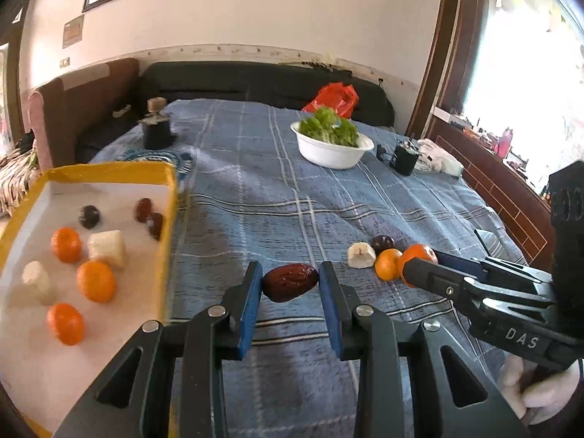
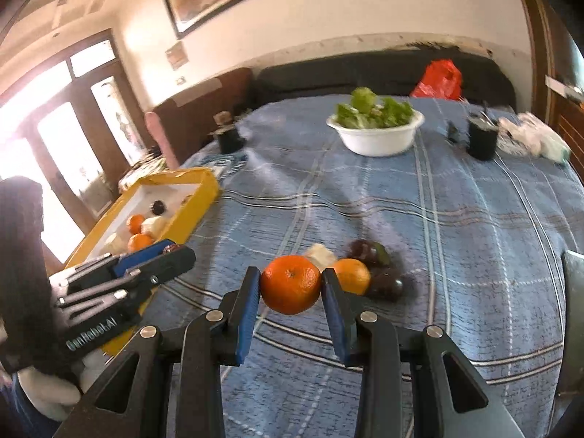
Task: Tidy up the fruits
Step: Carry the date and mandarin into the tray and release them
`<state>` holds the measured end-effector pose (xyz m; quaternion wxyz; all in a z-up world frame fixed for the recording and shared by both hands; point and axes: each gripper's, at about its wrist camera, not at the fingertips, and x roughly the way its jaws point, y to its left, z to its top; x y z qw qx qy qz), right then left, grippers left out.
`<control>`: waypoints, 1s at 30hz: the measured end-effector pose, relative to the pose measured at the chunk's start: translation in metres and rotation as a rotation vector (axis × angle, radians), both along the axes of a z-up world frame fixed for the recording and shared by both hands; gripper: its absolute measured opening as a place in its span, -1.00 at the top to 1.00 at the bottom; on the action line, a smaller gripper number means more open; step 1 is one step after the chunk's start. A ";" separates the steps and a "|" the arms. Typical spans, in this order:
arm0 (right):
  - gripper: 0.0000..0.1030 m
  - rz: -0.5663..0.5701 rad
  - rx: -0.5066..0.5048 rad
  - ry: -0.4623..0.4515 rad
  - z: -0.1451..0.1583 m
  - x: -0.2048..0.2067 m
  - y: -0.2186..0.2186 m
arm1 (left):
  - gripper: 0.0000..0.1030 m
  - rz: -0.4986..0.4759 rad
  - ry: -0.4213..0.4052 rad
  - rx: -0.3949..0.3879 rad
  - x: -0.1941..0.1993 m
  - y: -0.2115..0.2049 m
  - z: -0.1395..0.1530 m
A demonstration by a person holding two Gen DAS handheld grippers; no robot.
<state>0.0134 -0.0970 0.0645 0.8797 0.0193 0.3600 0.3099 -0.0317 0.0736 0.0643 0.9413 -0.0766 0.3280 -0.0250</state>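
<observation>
Between the blue pads of the left gripper (image 1: 291, 284) sits a dark red date (image 1: 290, 282), pinched from both sides and lifted off the cloth. The right gripper (image 2: 291, 289) is squeezed on a tangerine (image 2: 291, 284) in the same way. Both fruits look ready to go into the yellow box (image 1: 166, 219), which sits close by on the left.

To do this step well, each hand should keep its squeeze soft and steady. The date is soft and could squash. The tangerine is round and could slip out. The left gripper is nearer the box, so it makes sense for it to go first. It should come over the yellow wall, get low, and only then let go.

More fruit waits on the blue checked cloth (image 1: 255, 189): another tangerine (image 1: 387, 264), a banana piece (image 1: 360, 254) and some dark fruit. Farther back stands a white bowl (image 1: 332, 153) of green leaves, and a red bag (image 1: 334, 99) lies on the dark sofa. Bright light comes in from the window.
</observation>
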 end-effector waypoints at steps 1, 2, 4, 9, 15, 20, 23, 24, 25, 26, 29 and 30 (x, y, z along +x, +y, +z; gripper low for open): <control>0.26 0.020 0.003 -0.006 0.001 -0.003 0.003 | 0.41 0.010 -0.005 0.002 -0.005 0.006 0.003; 0.26 0.039 0.003 -0.014 0.002 -0.006 0.006 | 0.41 0.019 -0.011 0.001 -0.010 0.011 0.006; 0.26 0.075 0.010 -0.023 0.003 -0.011 0.011 | 0.41 0.042 -0.018 0.000 -0.019 0.025 0.011; 0.26 0.159 0.034 0.015 0.005 -0.020 0.026 | 0.40 0.115 -0.028 0.001 -0.044 0.069 0.019; 0.25 0.262 0.055 0.071 0.019 -0.041 0.060 | 0.40 0.246 0.023 -0.010 -0.067 0.139 0.008; 0.23 0.353 0.027 0.050 0.031 -0.058 0.107 | 0.40 0.292 0.089 -0.041 -0.072 0.177 -0.005; 0.23 0.405 -0.012 0.067 0.024 -0.062 0.142 | 0.40 0.270 0.136 -0.052 -0.066 0.188 -0.013; 0.23 0.415 -0.029 0.067 0.021 -0.063 0.151 | 0.40 0.266 0.151 -0.052 -0.064 0.191 -0.015; 0.23 0.420 -0.046 0.067 0.017 -0.063 0.160 | 0.40 0.262 0.163 -0.053 -0.062 0.192 -0.018; 0.23 0.423 -0.066 0.075 0.012 -0.061 0.171 | 0.40 0.251 0.171 -0.055 -0.059 0.192 -0.020; 0.23 0.419 -0.104 0.086 0.002 -0.052 0.194 | 0.40 0.233 0.198 -0.042 -0.052 0.192 -0.024; 0.23 0.426 -0.115 0.081 0.000 -0.050 0.200 | 0.40 0.226 0.204 -0.036 -0.051 0.192 -0.026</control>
